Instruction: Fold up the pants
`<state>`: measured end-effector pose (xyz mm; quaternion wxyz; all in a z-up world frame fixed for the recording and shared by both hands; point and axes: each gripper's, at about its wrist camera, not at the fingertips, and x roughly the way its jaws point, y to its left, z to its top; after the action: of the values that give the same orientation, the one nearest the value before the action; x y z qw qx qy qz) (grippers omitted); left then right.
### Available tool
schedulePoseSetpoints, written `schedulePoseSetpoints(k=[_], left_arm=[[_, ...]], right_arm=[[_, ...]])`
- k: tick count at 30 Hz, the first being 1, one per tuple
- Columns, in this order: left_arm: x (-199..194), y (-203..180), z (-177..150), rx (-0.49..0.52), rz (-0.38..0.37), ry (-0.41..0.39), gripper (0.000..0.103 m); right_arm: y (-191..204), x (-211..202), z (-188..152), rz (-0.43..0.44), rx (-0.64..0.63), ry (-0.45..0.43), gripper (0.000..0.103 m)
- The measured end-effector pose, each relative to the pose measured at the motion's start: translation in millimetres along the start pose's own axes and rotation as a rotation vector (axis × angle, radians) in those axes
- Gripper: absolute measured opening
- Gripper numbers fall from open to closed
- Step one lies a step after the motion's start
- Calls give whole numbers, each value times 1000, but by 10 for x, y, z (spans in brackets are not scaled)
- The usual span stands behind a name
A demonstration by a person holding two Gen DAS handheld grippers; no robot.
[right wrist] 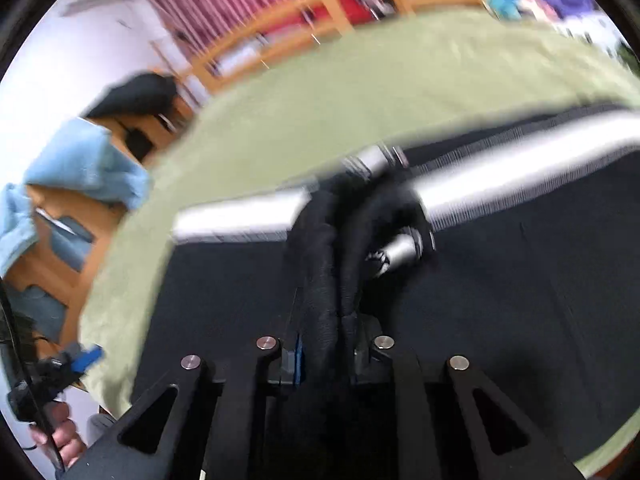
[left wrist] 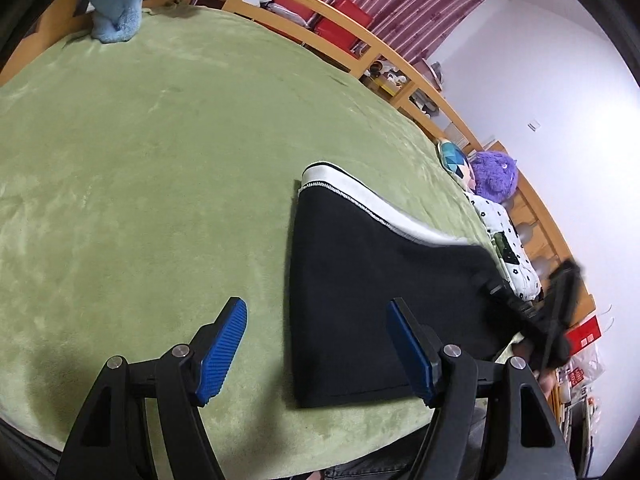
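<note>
Now black pants bunched between pinching right fingers, beside spread, empty left fingers.

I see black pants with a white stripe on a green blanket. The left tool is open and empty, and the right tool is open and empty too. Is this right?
Not quite. The right tool is not open and empty: the right wrist view shows it shut on a bunched fold of the black pants. The rest holds: the pants have a white stripe, lie on the green blanket, and the left tool is open and empty.
</note>
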<state>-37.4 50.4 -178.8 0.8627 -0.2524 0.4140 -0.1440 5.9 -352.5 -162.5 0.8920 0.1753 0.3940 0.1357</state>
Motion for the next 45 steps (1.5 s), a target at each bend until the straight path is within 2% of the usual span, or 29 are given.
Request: schedulePoseSetpoints(k=[2, 3, 5, 7, 8, 9, 11, 13, 15, 16, 18, 20, 22, 24, 26, 28, 30, 34, 35, 36, 38, 40, 42, 45], left_arm=[[-17, -28, -3, 19, -5, -5, 70], [-16, -40, -10, 26, -7, -3, 70], [28, -59, -16, 33, -18, 10, 70], [90, -85, -27, 38, -25, 22, 70], [130, -103, -27, 38, -23, 31, 70], [163, -119, -32, 39, -24, 39, 70], [229, -161, -48, 47, -31, 61, 70], [283, -219, -84, 64, -33, 77, 70], [364, -269, -137, 85, -29, 99, 70], [423, -286, -173, 94, -18, 116, 70], [575, -302, -272, 113, 18, 167, 70], [743, -285, -436, 139, 78, 238, 70], [725, -326, -551, 199, 102, 196, 70], [691, -387, -557, 230, 120, 213, 70], [638, -383, -477, 196, 75, 225, 70], [572, -361, -387, 150, 31, 198, 70], [570, -356, -283, 128, 21, 175, 70], [745, -315, -127, 101, 31, 147, 70], [820, -308, -80, 93, 46, 145, 70], [897, -295, -34, 82, 50, 142, 70], [1026, -259, 21, 60, 49, 156, 70], [1136, -255, 69, 56, 49, 161, 70], [1192, -273, 124, 68, 54, 147, 68], [1277, -271, 209, 57, 42, 171, 68]], right_arm=[[-103, -248, 147, 35, 24, -103, 14], [-164, -257, 195, 22, 45, -101, 15], [-355, -84, 198, -44, 62, -8, 18], [-528, 190, 73, -57, 104, 145, 31], [-613, 307, -32, -63, 128, 223, 33], [-659, 324, -119, -70, 128, 239, 34], [-691, 169, -220, -63, 117, 198, 39], [-705, -72, -276, -73, 135, 130, 48], [-714, -289, -391, -70, 139, 52, 53], [-708, -357, -467, -66, 135, 37, 56], [-676, -402, -598, -75, 112, 53, 56], [-649, -391, -739, -125, 56, 48, 56], [-686, -424, -773, -126, 59, 36, 57], [-720, -469, -749, -109, 81, 36, 58], [-704, -481, -709, -90, 96, 37, 58], [-704, -521, -672, -62, 107, 29, 58], [-763, -622, -610, -55, 121, 1, 58], [-1043, -903, -484, -185, 151, -102, 60], [-1162, -983, -454, -249, 171, -136, 61], [-1303, -1061, -424, -318, 196, -165, 67], [-1562, -1149, -378, -396, 231, -185, 71], [-1836, -1163, -345, -436, 281, -178, 71], [-2122, -1113, -320, -443, 350, -155, 71], [-2447, -1066, -324, -456, 427, -150, 71]])
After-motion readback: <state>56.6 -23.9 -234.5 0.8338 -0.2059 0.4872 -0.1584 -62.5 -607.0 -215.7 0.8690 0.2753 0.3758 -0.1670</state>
